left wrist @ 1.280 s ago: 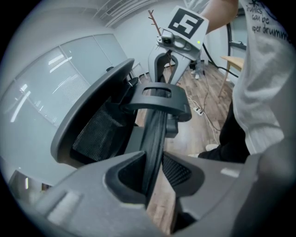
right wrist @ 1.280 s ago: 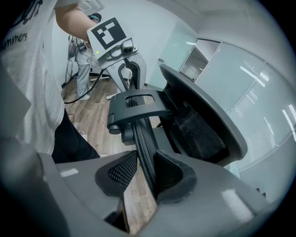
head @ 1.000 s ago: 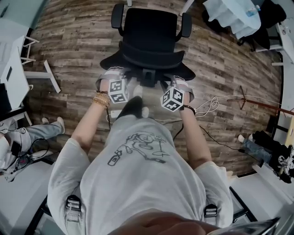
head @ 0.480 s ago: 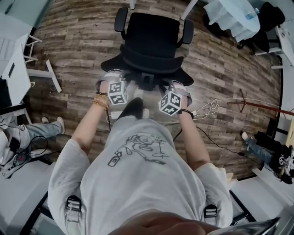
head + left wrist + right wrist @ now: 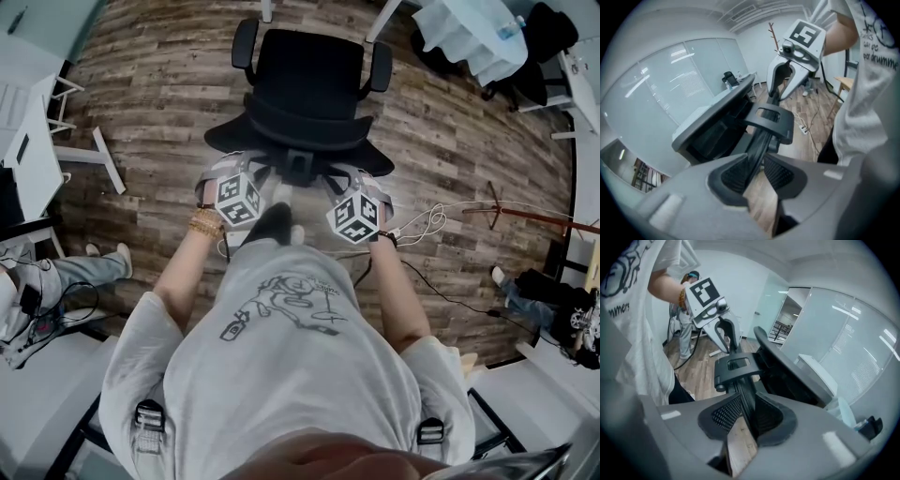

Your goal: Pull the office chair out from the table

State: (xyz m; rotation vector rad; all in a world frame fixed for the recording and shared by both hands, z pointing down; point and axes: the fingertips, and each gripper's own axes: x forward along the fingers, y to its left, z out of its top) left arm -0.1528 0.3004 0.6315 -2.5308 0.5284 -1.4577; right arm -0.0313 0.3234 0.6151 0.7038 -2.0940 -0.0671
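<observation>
A black office chair stands on the wood floor in front of me, its back towards me. My left gripper reaches under the left of the backrest, and my right gripper under the right. In the left gripper view the left gripper has its ribbed pads on a black bar of the back frame. In the right gripper view the jaws of the right gripper are closing, with the frame bar between the pads and touching both. Each gripper view shows the other gripper on the far side of the frame.
A white desk with its leg stands at the left. A seated person is at the lower left. Cables trail over the floor on the right, beside a wooden pole. A white table is at the top right.
Both grippers have drawn a little towards me, and the chair's back has come with them. The marker cubes have rolled slightly.
</observation>
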